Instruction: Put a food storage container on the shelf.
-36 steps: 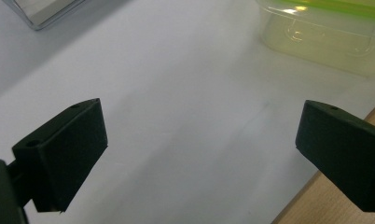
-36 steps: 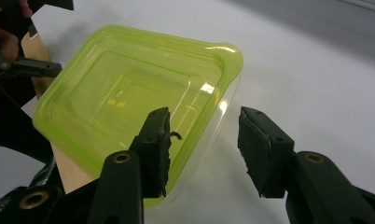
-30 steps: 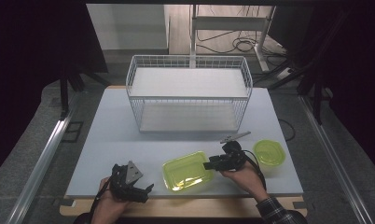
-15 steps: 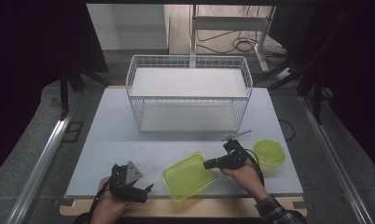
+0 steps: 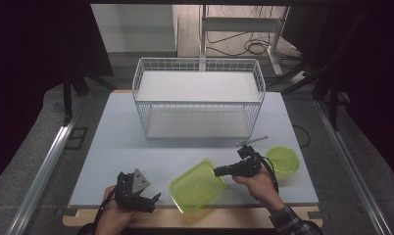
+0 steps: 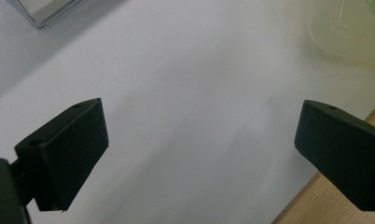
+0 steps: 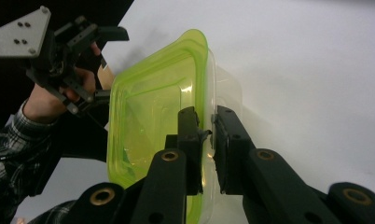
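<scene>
Right gripper [image 5: 218, 171] jaws clamped on rim of translucent yellow-green square plastic container [image 5: 196, 186], tilted above bench [image 5: 116, 142]. Left gripper [image 5: 147, 201] jaws wide, empty.

I see open white tabletop [image 5: 136, 142] between the near edge and the tall white wire basket [image 5: 199, 100] standing at the far middle. My right gripper [image 5: 219, 171] carries a square green plastic container [image 5: 196, 186] that blocks the near centre. A round green plastic lid [image 5: 283, 160] lies near right, a thin metal rod [image 5: 254, 141] just beyond it. My left gripper [image 5: 148, 200] has bare surface ahead.
</scene>
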`<state>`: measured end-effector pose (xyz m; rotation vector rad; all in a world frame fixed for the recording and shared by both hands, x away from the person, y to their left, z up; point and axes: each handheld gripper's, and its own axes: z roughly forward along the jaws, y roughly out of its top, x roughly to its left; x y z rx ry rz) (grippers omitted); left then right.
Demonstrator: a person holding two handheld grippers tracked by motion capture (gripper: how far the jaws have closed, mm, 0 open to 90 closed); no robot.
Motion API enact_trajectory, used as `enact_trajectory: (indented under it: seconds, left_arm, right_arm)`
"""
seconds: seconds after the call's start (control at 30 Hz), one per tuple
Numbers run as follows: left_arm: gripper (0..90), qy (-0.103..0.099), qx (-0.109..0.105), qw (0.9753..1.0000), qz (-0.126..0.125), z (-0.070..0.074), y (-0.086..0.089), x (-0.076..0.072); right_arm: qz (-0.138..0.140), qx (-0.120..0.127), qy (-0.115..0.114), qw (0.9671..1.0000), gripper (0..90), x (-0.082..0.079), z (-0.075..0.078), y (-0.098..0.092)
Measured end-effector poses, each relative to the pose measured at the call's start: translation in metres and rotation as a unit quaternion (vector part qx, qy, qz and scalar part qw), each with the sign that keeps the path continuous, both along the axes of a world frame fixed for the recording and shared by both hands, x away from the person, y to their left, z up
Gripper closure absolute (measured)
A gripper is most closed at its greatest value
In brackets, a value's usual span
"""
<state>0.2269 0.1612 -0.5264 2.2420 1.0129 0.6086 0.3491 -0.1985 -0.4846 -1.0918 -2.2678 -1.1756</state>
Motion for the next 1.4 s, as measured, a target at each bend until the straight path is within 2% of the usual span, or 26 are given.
enact_trajectory:
  seconds: [0.2, 0.4, 0.47, 0.6, 0.67, 0.8, 0.83, 0.87, 0.93, 0.97, 1.1, 1.23, 1.3, 1.33, 1.37, 1.4]
  left_arm:
    - [2.7, 0.001, 0.003, 1.0, -0.002, 0.0, 0.0, 0.0]
    - [2.7, 0.001, 0.002, 1.0, -0.001, 0.0, -0.001, 0.0]
    - [2.7, 0.001, 0.001, 1.0, -0.001, -0.001, -0.001, 0.0]
    - [2.7, 0.002, 0.002, 1.0, -0.002, -0.001, -0.001, 0.0]
    - [2.7, 0.003, 0.002, 1.0, -0.002, -0.001, -0.001, 0.0]
    - [2.7, 0.006, 0.008, 0.9999, -0.004, -0.002, -0.002, 0.0]
    - [2.7, 0.005, 0.009, 0.9999, -0.004, -0.002, -0.002, 0.0]
    - [2.7, 0.006, 0.011, 0.9999, -0.005, -0.002, -0.003, 0.0]
    - [2.7, 0.006, 0.011, 0.9999, -0.006, -0.002, -0.003, 0.0]
    - [2.7, 0.006, 0.012, 0.9999, -0.006, -0.002, -0.003, 0.0]
    - [2.7, 0.007, 0.009, 0.9999, -0.005, -0.003, -0.003, 0.0]
    - [2.7, 0.008, 0.014, 0.9998, -0.008, -0.003, -0.003, 0.0]
    - [2.7, 0.007, 0.015, 0.9998, -0.009, -0.003, -0.004, 0.0]
    - [2.7, 0.008, 0.016, 0.9998, -0.009, -0.003, -0.004, 0.0]
    - [2.7, 0.007, 0.016, 0.9998, -0.009, -0.003, -0.004, 0.0]
    - [2.7, 0.007, 0.016, 0.9998, -0.009, -0.003, -0.004, 0.0]
  right_arm:
    - [-0.022, 0.015, 0.006, 0.9996, 81.7, 0.003, 0.001, -0.009]
    - [-0.03, 0.029, 0.014, 0.999, 82.0, 0.005, 0.001, -0.013]
    - [-0.035, 0.03, 0.007, 0.9989, 82.1, 0.005, 0.003, -0.014]
    - [-0.036, 0.034, 0.007, 0.9988, 82.3, 0.005, 0.004, -0.016]
    - [-0.037, 0.025, 0.004, 0.999, 82.3, 0.005, 0.003, -0.015]
    - [-0.041, 0.019, 0.016, 0.9988, 81.5, 0.008, -0.001, -0.015]
    - [-0.045, 0.011, 0.018, 0.9987, 80.6, 0.01, -0.003, -0.015]
    - [-0.047, -0.018, 0.019, 0.9986, 78.4, 0.014, -0.008, -0.014]
    - [-0.051, -0.024, 0.023, 0.9981, 78.0, 0.016, -0.012, -0.014]
    - [-0.06, -0.013, 0.041, 0.9973, 75.4, 0.02, -0.017, -0.016]
    - [-0.064, -0.026, 0.034, 0.997, 71.6, 0.02, -0.019, -0.015]
    - [-0.065, -0.019, 0.039, 0.9969, 65.5, 0.02, -0.018, -0.015]
    - [-0.064, -0.023, 0.043, 0.9967, 65.6, 0.02, -0.02, -0.013]
    - [-0.061, -0.024, 0.049, 0.9966, 69.4, 0.02, -0.022, -0.012]
    - [-0.058, -0.015, 0.066, 0.996, 74.7, 0.021, -0.025, -0.011]
    - [-0.057, -0.011, 0.072, 0.9957, 76.9, 0.021, -0.025, -0.012]
